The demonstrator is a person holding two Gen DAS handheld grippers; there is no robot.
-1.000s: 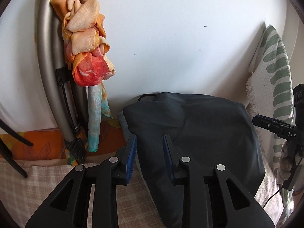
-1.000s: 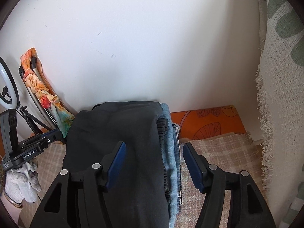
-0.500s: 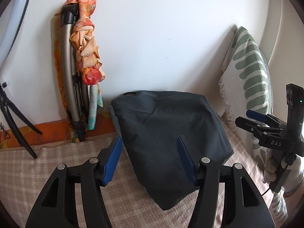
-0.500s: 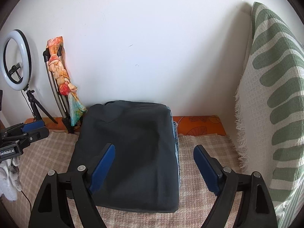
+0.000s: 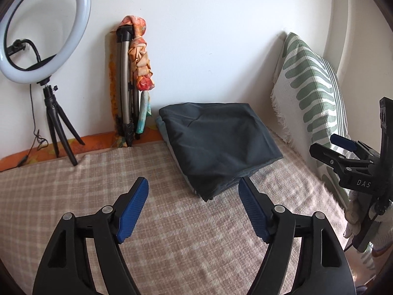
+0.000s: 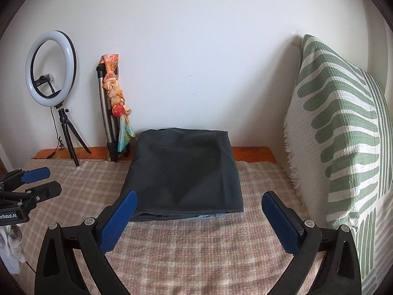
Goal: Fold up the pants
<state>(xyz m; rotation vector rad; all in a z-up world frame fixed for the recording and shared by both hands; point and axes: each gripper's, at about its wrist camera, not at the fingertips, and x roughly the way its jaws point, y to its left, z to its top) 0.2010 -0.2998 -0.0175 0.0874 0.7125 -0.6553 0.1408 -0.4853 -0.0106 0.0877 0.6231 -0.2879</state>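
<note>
Folded dark grey pants (image 5: 216,145) (image 6: 184,172) lie flat on top of a folded stack against the wall, on the checked bed cover (image 5: 98,177) (image 6: 196,245). A light blue denim edge (image 6: 206,216) shows under them. My left gripper (image 5: 194,184) is open and empty, held back from the stack's near corner. It also shows at the left of the right wrist view (image 6: 36,182). My right gripper (image 6: 199,196) is open and empty, just in front of the stack's near edge. It shows at the right of the left wrist view (image 5: 339,147).
A ring light on a tripod (image 5: 46,49) (image 6: 51,68) stands at the back left. A folded metal stand with an orange scarf (image 5: 140,56) (image 6: 115,91) leans on the wall. A green-patterned white throw (image 5: 312,86) (image 6: 343,127) covers the right side.
Both grippers have opened wider and pulled back from the pants stack, which now lies free on the bed. More of the room has come into view.
</note>
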